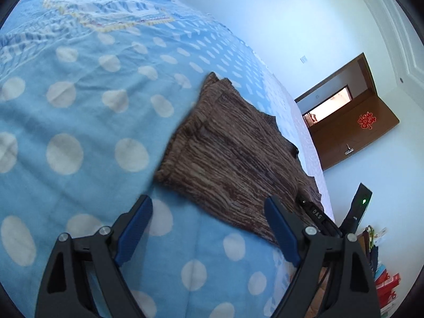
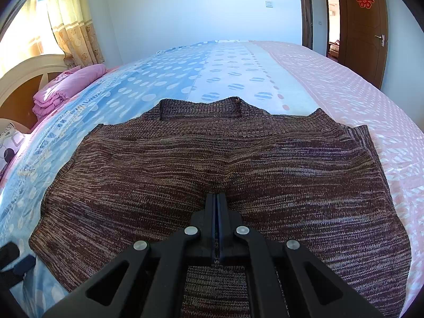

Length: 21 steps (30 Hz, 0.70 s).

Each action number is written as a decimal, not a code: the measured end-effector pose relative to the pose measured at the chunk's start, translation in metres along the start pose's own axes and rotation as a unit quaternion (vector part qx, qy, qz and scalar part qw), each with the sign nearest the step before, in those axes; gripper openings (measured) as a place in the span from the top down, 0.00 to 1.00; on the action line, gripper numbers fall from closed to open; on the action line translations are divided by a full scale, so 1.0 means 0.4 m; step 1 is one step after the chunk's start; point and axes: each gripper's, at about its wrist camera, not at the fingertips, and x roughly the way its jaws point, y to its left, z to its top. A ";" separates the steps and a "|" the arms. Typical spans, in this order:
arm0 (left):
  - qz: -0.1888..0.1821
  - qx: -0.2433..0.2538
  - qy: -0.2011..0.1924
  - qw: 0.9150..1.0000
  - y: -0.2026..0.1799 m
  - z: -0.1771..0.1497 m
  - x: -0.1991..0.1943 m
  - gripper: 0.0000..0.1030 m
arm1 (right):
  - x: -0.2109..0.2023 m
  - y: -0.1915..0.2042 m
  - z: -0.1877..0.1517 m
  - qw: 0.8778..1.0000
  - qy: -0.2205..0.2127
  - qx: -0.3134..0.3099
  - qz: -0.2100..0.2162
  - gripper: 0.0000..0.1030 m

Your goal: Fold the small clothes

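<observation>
Right gripper [image 2: 217, 198] fingers clenched, pinching the brown sweater [image 2: 212, 164] at its near middle — left gripper [image 1: 209, 212] released, sweater just ahead-right on the bed [image 1: 79, 132].

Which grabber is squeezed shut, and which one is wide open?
The right gripper is shut, its blue pads pressed together over the brown sweater. The left gripper is wide open above the dotted blanket, holding nothing.

Left gripper [image 1: 208, 209] spread wide above polka-dot bedspread [image 1: 79, 122], beside brown knit garment [image 1: 233, 156]
</observation>
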 end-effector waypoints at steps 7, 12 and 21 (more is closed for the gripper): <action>-0.029 -0.035 -0.020 0.999 -0.002 0.092 0.074 0.09 | 0.001 -0.003 0.000 1.000 -0.001 0.002 0.003 1.00; -0.017 -0.037 -0.030 0.999 -0.012 0.110 0.101 0.31 | 0.001 -0.002 0.000 1.000 -0.001 0.003 0.004 1.00; 0.016 0.009 -0.036 0.999 -0.033 0.090 0.096 0.87 | 0.001 -0.002 0.002 1.000 0.001 0.002 0.002 0.99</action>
